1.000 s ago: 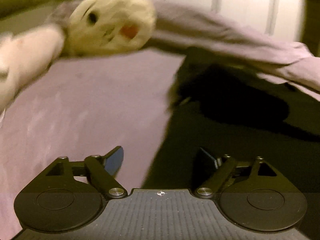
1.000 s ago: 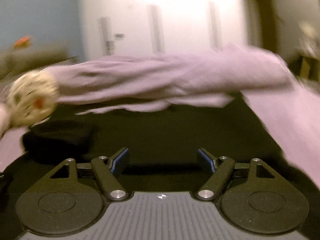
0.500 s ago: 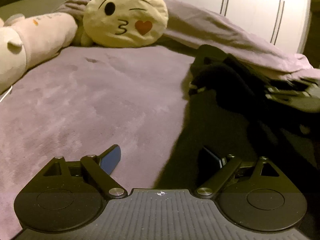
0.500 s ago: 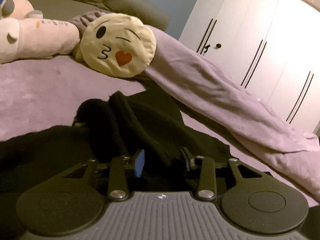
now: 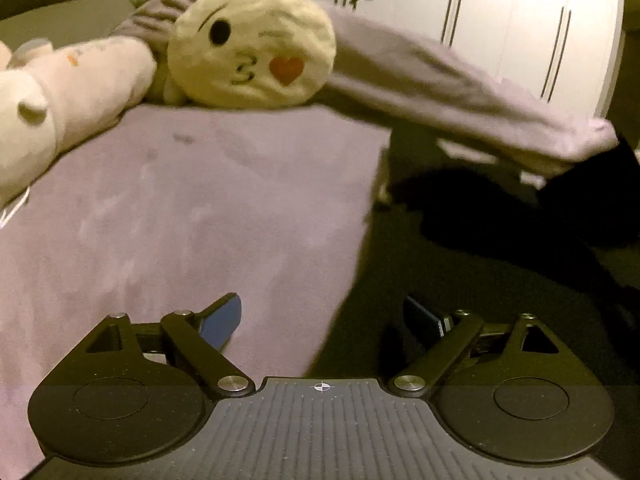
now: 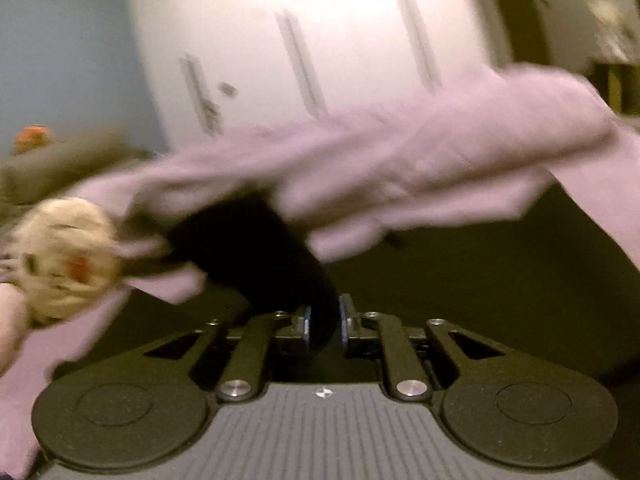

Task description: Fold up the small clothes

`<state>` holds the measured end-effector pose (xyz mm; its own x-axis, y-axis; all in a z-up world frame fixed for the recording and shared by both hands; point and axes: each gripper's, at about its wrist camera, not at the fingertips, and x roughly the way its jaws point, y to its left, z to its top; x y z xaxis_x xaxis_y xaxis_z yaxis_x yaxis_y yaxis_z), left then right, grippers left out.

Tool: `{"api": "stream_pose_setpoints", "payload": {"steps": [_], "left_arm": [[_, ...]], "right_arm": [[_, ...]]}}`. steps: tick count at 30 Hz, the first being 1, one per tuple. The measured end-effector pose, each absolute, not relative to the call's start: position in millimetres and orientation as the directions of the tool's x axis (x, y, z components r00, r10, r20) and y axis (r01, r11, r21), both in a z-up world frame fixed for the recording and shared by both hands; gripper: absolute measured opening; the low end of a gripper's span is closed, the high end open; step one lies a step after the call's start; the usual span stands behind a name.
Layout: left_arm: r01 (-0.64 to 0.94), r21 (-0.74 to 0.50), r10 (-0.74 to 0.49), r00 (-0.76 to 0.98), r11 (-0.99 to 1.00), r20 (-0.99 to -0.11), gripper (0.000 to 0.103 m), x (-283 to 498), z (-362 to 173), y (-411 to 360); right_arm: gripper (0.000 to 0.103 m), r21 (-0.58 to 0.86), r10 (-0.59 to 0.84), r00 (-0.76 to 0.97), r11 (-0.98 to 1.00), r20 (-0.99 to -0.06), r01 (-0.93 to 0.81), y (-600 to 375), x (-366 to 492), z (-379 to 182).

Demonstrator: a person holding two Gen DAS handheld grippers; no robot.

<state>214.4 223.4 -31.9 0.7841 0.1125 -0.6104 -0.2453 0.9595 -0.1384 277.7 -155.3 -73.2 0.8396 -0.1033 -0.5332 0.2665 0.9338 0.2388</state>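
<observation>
The right gripper (image 6: 323,322) is closing on a fold of the black garment (image 6: 256,248) – a thin pinch could slip. The left gripper (image 5: 324,320) hangs spread and empty over the garment's near-left edge.

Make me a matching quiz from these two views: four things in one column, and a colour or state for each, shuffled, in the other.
Things:
1. left claw
2. right claw
3. round cushion
4. bed cover

States:
A. yellow, winking face with a red heart
B. closing on black cloth
C. lilac
D. wide open, nothing between the fingers

Pairs: 1-D, 2-B, 3-A, 4-C
</observation>
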Motion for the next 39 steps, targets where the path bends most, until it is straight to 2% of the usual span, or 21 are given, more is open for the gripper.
{"api": "stream_pose_setpoints", "payload": {"steps": [2,5,8,12,14,16,19,21,25,30,32,35,37,39], "left_arm": [[-0.229,-0.131,0.110,0.803,0.965,-0.586,0.093,224,-21,220],[-0.185,-0.086,0.105,0.821,0.979,-0.562,0.093,246,-10,208],[-0.145,-0.024,0.105,0.814,0.989,-0.571,0.093,272,-12,196],[-0.114,0.011,0.098,0.795,0.993,-0.599,0.093,302,-25,185],[-0.105,0.028,0.100,0.784,0.994,-0.613,0.093,313,-30,179],[-0.103,0.052,0.113,0.774,0.993,-0.624,0.092,321,-37,174],[-0.128,0.046,0.128,0.750,0.991,-0.649,0.084,330,-42,174],[-0.178,0.004,0.134,0.722,0.984,-0.679,0.065,334,-41,179],[-0.214,-0.132,0.061,0.709,0.968,-0.703,0.065,331,-38,189],[-0.184,-0.084,0.071,0.700,0.979,-0.711,0.066,327,-39,173],[-0.178,-0.090,0.064,0.705,0.980,-0.707,0.067,323,-36,172],[-0.167,-0.078,0.066,0.717,0.983,-0.694,0.072,315,-31,170],[-0.157,-0.082,0.058,0.722,0.984,-0.690,0.072,308,-26,171],[-0.164,-0.090,0.059,0.727,0.982,-0.684,0.072,302,-21,174]], "right_arm": [[0.026,0.327,-0.085,0.811,0.887,-0.579,0.327,-180,275,-87],[0.028,0.442,-0.042,0.840,0.835,-0.541,0.327,-197,271,-91],[0.040,0.503,-0.025,0.852,0.798,-0.522,0.332,-207,274,-90],[0.041,0.576,0.016,0.846,0.739,-0.534,0.350,-221,289,-95],[0.038,0.552,0.018,0.836,0.759,-0.548,0.345,-217,298,-95],[0.010,0.485,-0.009,0.815,0.800,-0.579,0.353,-214,308,-94],[0.010,0.341,-0.083,0.826,0.884,-0.558,0.319,-205,309,-77],[0.010,0.232,-0.149,0.850,0.925,-0.505,0.300,-201,305,-64],[0.010,0.071,-0.244,0.859,0.949,-0.450,0.307,-206,303,-50],[0.010,-0.035,-0.304,0.826,0.944,-0.474,0.327,-220,307,-59],[0.010,-0.042,-0.322,0.804,0.936,-0.499,0.348,-229,308,-66],[0.019,-0.029,-0.309,0.747,0.931,-0.589,0.363,-246,310,-78],[0.026,-0.002,-0.318,0.764,0.924,-0.562,0.383,-249,299,-71],[0.026,0.025,-0.329,0.786,0.916,-0.523,0.401,-248,283,-60]]}}
